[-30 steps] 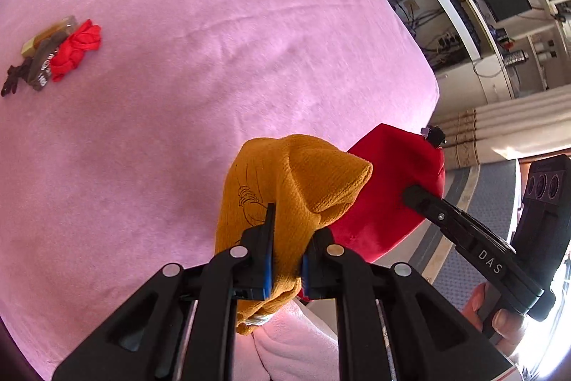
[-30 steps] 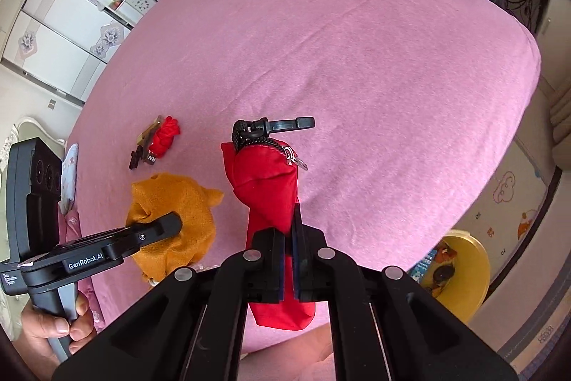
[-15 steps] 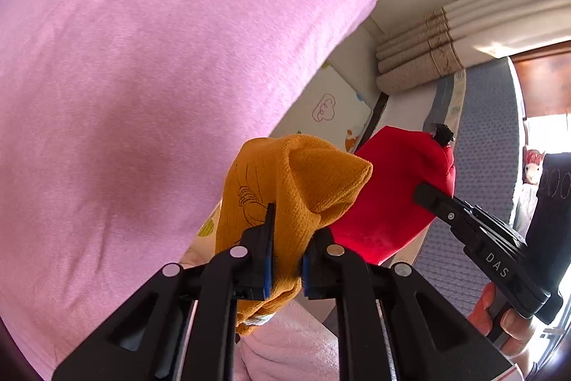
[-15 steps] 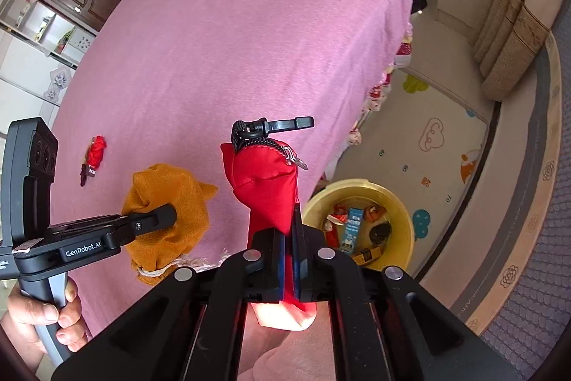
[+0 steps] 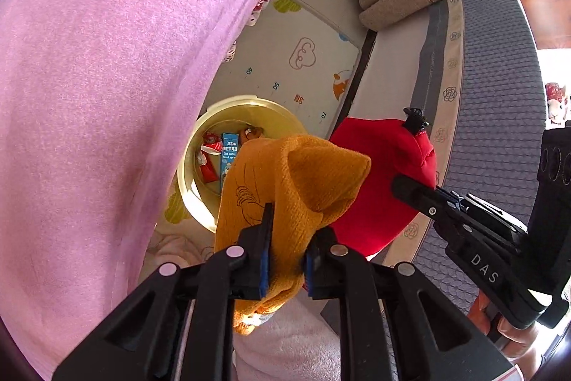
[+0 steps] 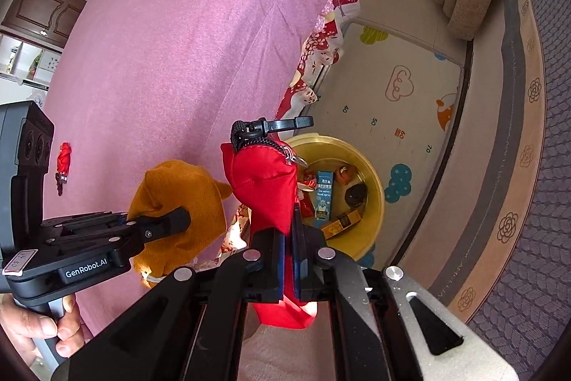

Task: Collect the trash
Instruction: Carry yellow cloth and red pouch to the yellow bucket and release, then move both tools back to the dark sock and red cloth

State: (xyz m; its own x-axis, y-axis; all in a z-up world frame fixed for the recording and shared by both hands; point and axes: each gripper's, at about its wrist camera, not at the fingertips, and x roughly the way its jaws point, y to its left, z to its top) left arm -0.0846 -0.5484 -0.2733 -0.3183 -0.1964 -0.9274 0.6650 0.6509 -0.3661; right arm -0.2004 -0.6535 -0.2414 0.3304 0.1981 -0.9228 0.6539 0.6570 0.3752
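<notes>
Spreading across most of both views, a pink bedcover (image 6: 185, 59) is seen, with a yellow basin (image 6: 374, 188) of trash on the floor beside it. An orange knit pouch (image 5: 285, 188) is pinched in the left gripper (image 5: 287, 256), whose jaws are opening; a red pouch (image 6: 264, 181) is clamped by the right gripper (image 6: 289, 259).

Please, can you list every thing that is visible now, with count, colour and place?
knit pouch: 1, orange, between the left jaws
zip pouch: 1, red, in the right gripper
basin: 1, yellow, on the floor beside the bed
trash: several pieces, mixed colours, in the basin
bed cover: 1, pink
small items: few, red and dark, on the bed cover
play mat: 1, pale, under the basin
left gripper: 1, black, jaws opening
right gripper: 1, black, shut
</notes>
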